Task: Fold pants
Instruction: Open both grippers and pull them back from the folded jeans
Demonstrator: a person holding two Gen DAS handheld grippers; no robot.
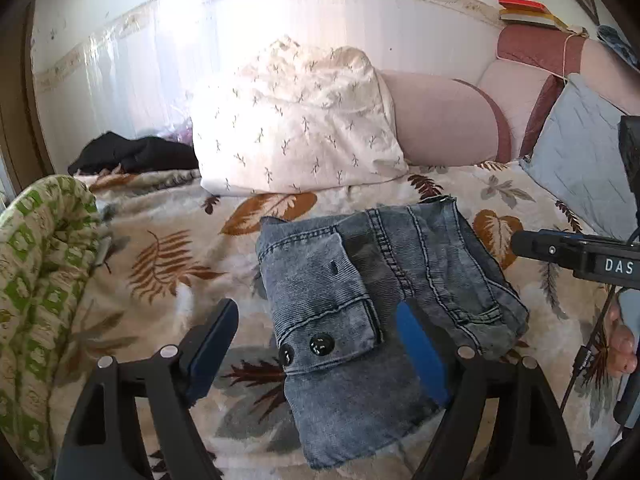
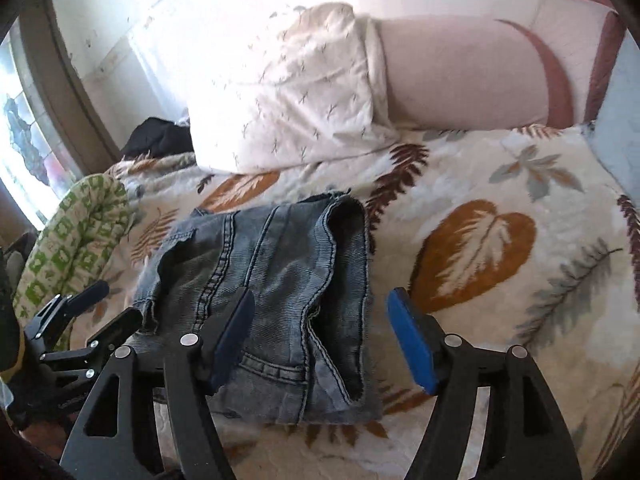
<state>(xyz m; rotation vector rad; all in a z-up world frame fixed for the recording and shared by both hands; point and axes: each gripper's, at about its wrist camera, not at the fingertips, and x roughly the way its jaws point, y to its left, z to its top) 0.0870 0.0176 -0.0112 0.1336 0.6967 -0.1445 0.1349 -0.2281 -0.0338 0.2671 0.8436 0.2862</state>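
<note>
The blue denim pants (image 1: 372,300) lie folded into a compact bundle on the leaf-patterned blanket (image 1: 168,264), a buttoned flap on top. My left gripper (image 1: 316,328) is open above the near part of the bundle, its fingers on either side of the flap, holding nothing. The pants also show in the right wrist view (image 2: 272,304). My right gripper (image 2: 320,316) is open over the bundle's right edge and holds nothing. The right gripper's body shows at the right edge of the left wrist view (image 1: 576,254), and the left gripper at the left edge of the right wrist view (image 2: 80,320).
A white patterned pillow (image 1: 296,124) and a pink bolster (image 1: 440,116) lie behind the pants. A green-patterned quilt (image 1: 36,264) is bunched at left. A dark garment (image 1: 132,154) lies far left, a pale blue cushion (image 1: 580,164) at right.
</note>
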